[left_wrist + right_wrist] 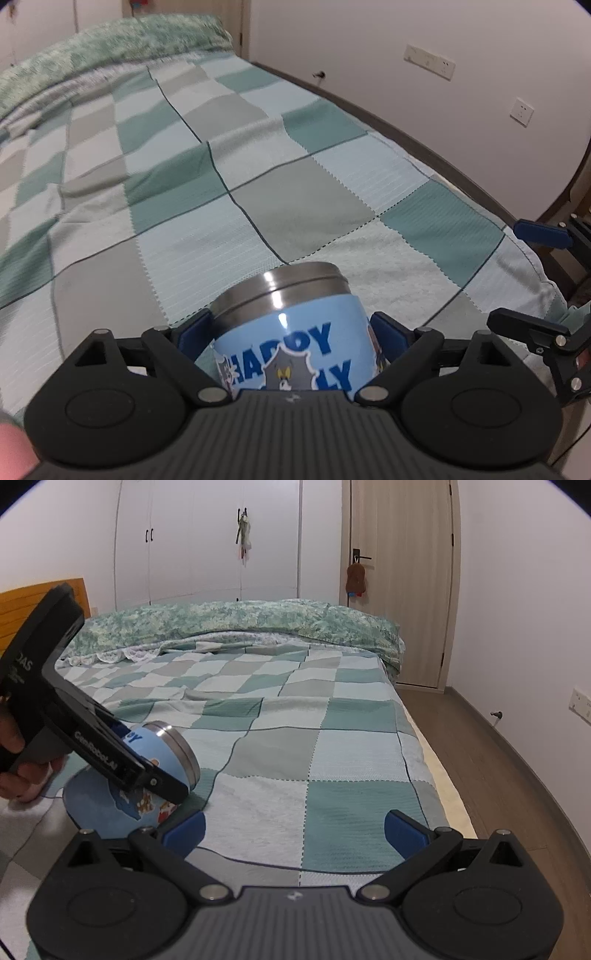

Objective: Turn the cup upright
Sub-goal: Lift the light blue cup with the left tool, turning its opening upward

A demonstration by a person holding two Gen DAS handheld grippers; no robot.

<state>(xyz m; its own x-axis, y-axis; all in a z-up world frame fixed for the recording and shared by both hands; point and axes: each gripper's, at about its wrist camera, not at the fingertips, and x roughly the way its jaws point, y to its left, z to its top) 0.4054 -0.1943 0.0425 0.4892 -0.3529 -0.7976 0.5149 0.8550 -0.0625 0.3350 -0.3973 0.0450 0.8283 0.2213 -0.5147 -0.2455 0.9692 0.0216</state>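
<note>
The left hand-held gripper (pixel 293 332) clamps its blue pads around the light-blue cartoon-printed steel cup (pixel 291 332), tilted with its steel base pointing ahead over the green-and-grey checked bedspread (pixel 295 199), while the right hand-held gripper (pixel 293 829) hangs nearby, spread wide and grasping nothing.

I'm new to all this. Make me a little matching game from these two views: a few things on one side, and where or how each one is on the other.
Things:
1. cup
2. left tool
3. right tool
4. brown item

States:
A. open, nothing between its fingers
B. hanging from the door handle
C. tilted, steel end pointing away over the checked blanket
D. closed around the blue cup

Pairs: 1-C, 2-D, 3-A, 4-B
</note>
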